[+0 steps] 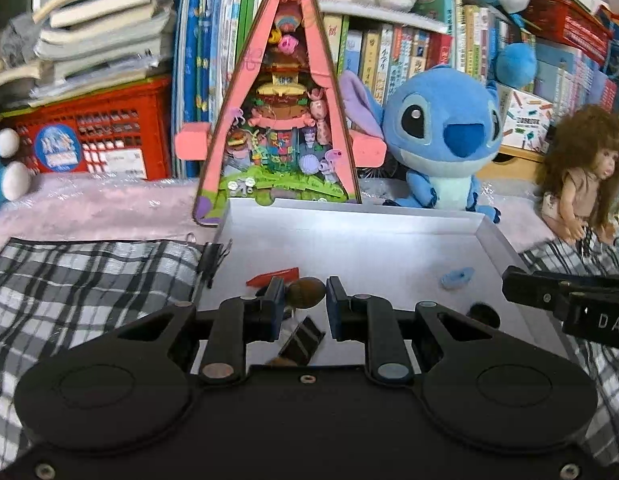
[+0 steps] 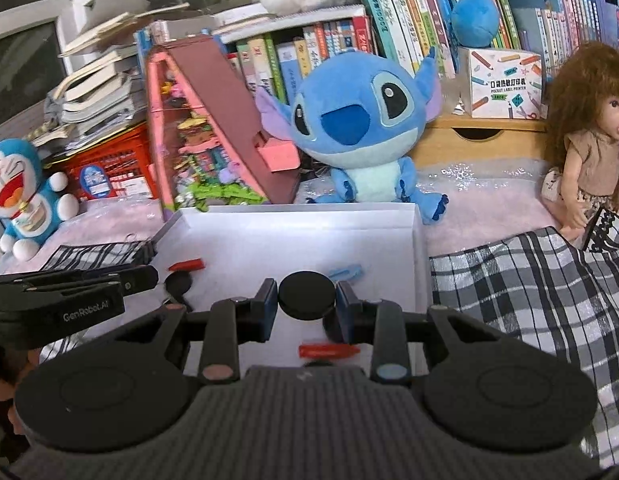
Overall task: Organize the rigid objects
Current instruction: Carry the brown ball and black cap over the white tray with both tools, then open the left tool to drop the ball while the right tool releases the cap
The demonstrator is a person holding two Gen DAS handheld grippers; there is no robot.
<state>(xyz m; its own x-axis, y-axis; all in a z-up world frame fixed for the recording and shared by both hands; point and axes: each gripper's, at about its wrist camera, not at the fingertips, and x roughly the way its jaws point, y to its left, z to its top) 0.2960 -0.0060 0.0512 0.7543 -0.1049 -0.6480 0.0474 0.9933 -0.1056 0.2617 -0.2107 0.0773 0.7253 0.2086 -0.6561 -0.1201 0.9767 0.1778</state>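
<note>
A shallow white tray (image 1: 389,216) lies on the checked cloth. In the left wrist view my left gripper (image 1: 305,300) is over the tray with a brown oval piece (image 1: 306,293) between its blue pads; the left pad touches it and a small gap shows at the right pad. A red piece (image 1: 274,277), a light blue clip (image 1: 456,278), a dark striped block (image 1: 301,342) and a black disc (image 1: 484,315) lie in the tray. In the right wrist view my right gripper (image 2: 307,300) is shut on a black disc (image 2: 307,295) above the tray (image 2: 419,248). Red pieces (image 2: 187,266) (image 2: 328,351) and the blue clip (image 2: 347,272) lie below.
A pink triangular toy house (image 1: 285,120), a blue Stitch plush (image 1: 445,136) and a doll (image 1: 581,176) stand behind the tray. A Doraemon plush (image 2: 25,196) and a red crate (image 1: 93,140) are at the left. Bookshelves fill the back.
</note>
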